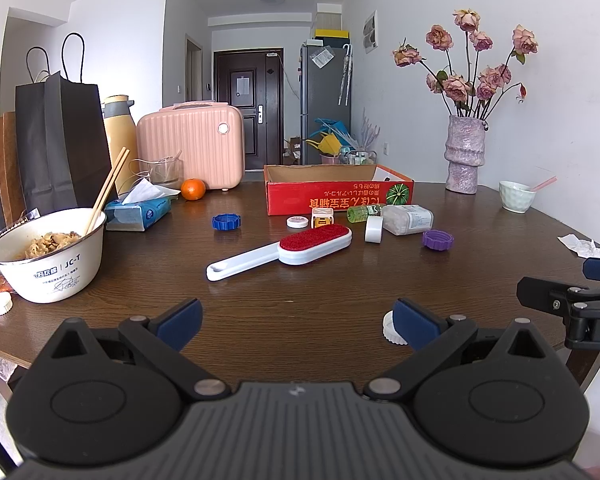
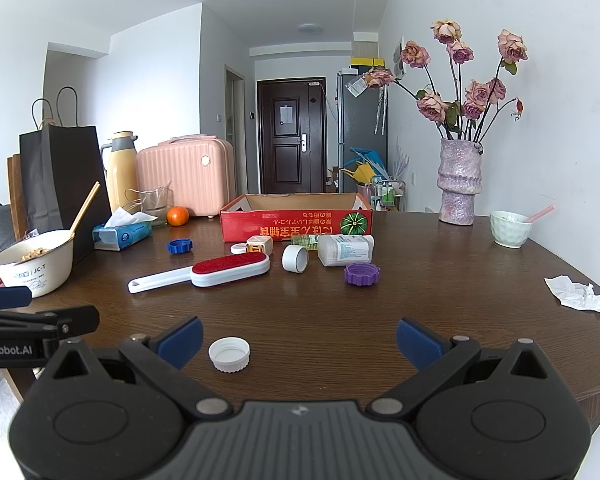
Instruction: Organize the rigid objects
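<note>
Dark brown wood forms the table [image 2: 340, 320], across which the rigid items are scattered in front of a red cardboard box [image 2: 296, 222] whose open top is turned upward, presumably so that things can be dropped in from above. Nothing can be made out inside it from these low views. Just before the box, a lint brush [image 2: 204, 272] with a red pad is laid flat, its handle turned toward the left; beside it a roll of white tape [image 2: 295, 258], a clear bottle [image 2: 345, 250] on its side, a purple cap [image 2: 362, 273] and a blue cap [image 2: 179, 246] are seen. A white cap [image 2: 229, 354] lies nearest, open side up, just beside the left finger of the right gripper [image 2: 298, 340]. That gripper is held wide and empty, low over the table edge, likely so that the cap can be straddled first. The left gripper [image 1: 296, 320] is likewise spread wide and carries nothing, held level alongside.
</note>
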Demonstrator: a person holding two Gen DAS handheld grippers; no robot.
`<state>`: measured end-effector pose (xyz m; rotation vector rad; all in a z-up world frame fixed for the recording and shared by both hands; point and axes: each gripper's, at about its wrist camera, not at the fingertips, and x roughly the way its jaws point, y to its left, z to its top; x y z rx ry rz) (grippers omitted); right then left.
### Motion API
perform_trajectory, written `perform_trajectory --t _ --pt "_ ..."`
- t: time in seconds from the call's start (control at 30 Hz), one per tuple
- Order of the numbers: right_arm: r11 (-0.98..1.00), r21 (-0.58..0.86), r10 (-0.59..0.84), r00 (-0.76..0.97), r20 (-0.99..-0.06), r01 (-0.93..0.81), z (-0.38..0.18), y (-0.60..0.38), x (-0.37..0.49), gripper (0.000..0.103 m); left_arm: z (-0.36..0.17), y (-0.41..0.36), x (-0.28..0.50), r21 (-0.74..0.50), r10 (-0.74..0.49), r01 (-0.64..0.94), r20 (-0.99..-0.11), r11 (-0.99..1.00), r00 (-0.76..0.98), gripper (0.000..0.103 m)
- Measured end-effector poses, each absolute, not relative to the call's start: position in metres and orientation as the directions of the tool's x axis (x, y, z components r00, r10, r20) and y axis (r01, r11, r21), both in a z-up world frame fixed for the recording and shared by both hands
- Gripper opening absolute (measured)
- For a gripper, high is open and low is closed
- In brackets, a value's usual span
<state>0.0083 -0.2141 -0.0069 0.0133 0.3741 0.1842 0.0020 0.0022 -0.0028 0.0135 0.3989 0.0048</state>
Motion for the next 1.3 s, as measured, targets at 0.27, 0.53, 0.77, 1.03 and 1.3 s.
perform_trajectory --t 0.27,0.53,0.77,1.03,1.3 --pt "0.982 0.047 0.187 0.913 -0.363 -0.182 -0.006 -0.214 0.01 0.103 -0.004 0.005 0.006 0.012 0.01 -0.006 -0.395 1.0 0.919 0.103" --pt "0.978 0.049 0.205 0.9 -0.384 -0.202 -0.008 -0.207 0.023 0.103 -0.008 0.018 0.018 0.004 0.018 -0.018 -0.417 1.0 0.909 0.103" --pt "0.975 0.045 0.216 0.884 -0.414 -0.216 -0.017 -0.201 0.04 0.103 -0.014 0.022 0.031 0.002 0.025 -0.026 -0.435 1.0 0.9 0.103" --pt "0.972 0.044 0.228 0.865 -0.447 -0.233 -0.027 -0.192 0.058 0.103 -0.022 0.026 0.048 -0.003 0.018 -0.022 -0.463 1.0 0.886 0.103" --pt "0.964 0.041 0.249 0.836 -0.489 -0.263 -0.039 -0.181 0.079 0.103 -0.029 0.029 0.065 -0.004 0.016 -0.02 -0.484 1.0 0.875 0.103"
